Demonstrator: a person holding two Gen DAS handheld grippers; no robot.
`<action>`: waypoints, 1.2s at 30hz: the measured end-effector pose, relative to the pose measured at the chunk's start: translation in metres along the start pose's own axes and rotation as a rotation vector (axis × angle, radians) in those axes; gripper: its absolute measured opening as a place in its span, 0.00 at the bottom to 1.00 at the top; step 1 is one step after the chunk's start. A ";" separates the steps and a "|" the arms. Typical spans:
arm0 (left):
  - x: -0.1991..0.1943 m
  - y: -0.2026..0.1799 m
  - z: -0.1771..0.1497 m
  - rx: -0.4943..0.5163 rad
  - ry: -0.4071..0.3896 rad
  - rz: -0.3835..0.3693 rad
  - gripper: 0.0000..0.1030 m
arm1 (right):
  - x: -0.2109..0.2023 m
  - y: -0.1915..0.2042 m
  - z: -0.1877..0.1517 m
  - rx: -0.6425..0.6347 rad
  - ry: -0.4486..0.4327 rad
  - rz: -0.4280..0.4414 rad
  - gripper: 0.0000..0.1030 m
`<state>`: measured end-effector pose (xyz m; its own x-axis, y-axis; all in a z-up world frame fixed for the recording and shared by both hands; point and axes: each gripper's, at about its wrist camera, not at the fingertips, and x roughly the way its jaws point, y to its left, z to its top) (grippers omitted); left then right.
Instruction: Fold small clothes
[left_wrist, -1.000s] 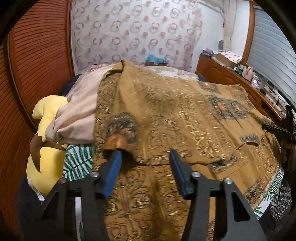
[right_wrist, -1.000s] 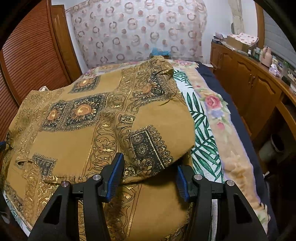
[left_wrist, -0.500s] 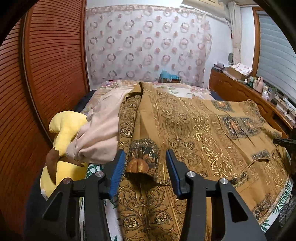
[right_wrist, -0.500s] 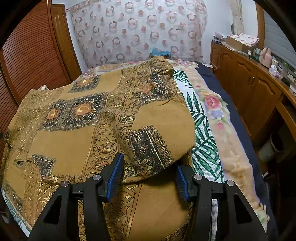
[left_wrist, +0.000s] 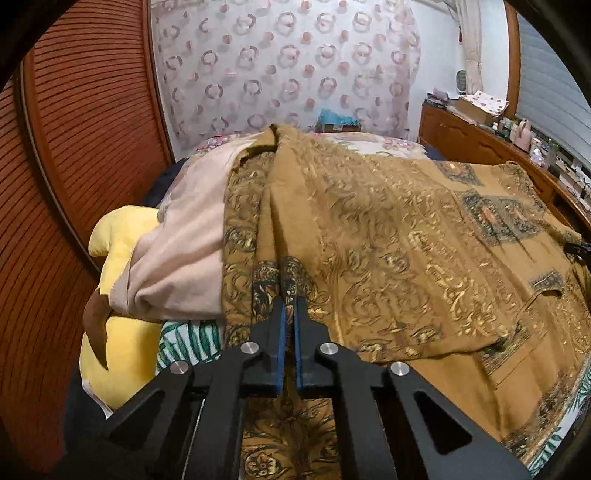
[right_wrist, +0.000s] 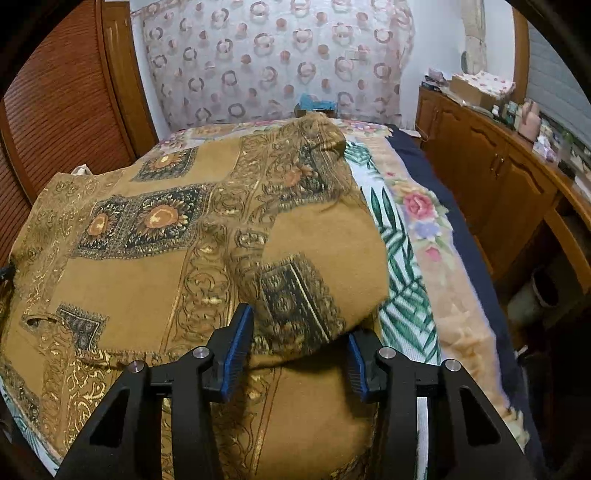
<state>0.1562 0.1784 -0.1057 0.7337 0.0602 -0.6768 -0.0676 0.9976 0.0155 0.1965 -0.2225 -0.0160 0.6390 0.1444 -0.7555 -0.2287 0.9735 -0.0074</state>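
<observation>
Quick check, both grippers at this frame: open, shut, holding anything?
Left gripper: shut on the cuff of the brown patterned garment.
Right gripper: jaws closing around the garment's other cuff, pads not yet pressing it.

The shirt (left_wrist: 388, 236) is matt brown cloth with shiny gold print; the wardrobe doors (left_wrist: 92, 122) are ribbed, slightly glossy wood.

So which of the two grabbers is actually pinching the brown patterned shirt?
The left gripper: it is clamped shut on the brown shirt's cuff. The right gripper only straddles the other sleeve, jaws closing.
</observation>
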 end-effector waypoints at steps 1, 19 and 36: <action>-0.005 -0.003 0.003 0.011 -0.014 -0.002 0.04 | -0.003 0.002 0.003 -0.007 -0.015 -0.001 0.47; -0.095 -0.014 0.029 -0.026 -0.189 -0.180 0.02 | -0.062 -0.004 0.005 -0.052 -0.111 0.161 0.03; -0.124 0.000 -0.055 -0.065 -0.115 -0.134 0.03 | -0.135 -0.029 -0.084 -0.076 -0.098 0.194 0.03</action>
<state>0.0280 0.1689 -0.0624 0.8110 -0.0660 -0.5813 -0.0047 0.9928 -0.1193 0.0554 -0.2850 0.0314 0.6450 0.3475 -0.6806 -0.4061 0.9103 0.0798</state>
